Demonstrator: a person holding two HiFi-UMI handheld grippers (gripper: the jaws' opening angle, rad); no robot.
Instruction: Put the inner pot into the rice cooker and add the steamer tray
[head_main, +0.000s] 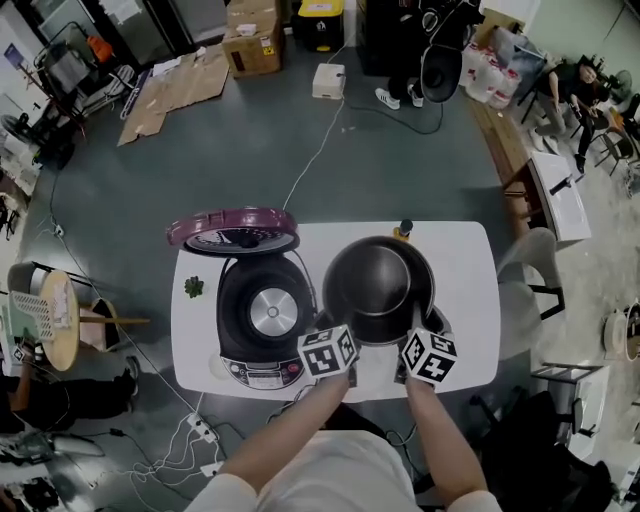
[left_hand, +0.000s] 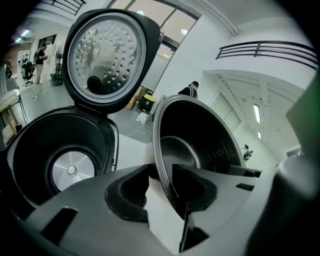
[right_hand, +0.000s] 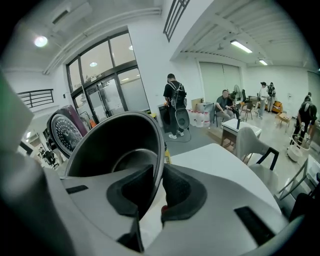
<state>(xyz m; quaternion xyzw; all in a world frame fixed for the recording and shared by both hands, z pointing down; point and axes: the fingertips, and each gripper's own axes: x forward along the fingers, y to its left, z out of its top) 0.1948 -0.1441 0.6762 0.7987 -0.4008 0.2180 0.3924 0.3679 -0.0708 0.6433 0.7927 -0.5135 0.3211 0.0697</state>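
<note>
Inner pot (head_main: 378, 288) hangs at the centre of the head view, just right of the open rice cooker (head_main: 262, 312), above the white table (head_main: 462, 270). My left gripper (left_hand: 161, 184) is clamped on its lower-left rim and my right gripper (right_hand: 159, 189) pinches its lower-right rim, each pair of jaws narrowed onto the thin edge.

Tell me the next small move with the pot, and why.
Probably carry the inner pot leftward until it is over the open rice cooker. The left gripper and right gripper both clamp its rim, the pot is right of the empty cavity, and the lid stands up.
</note>
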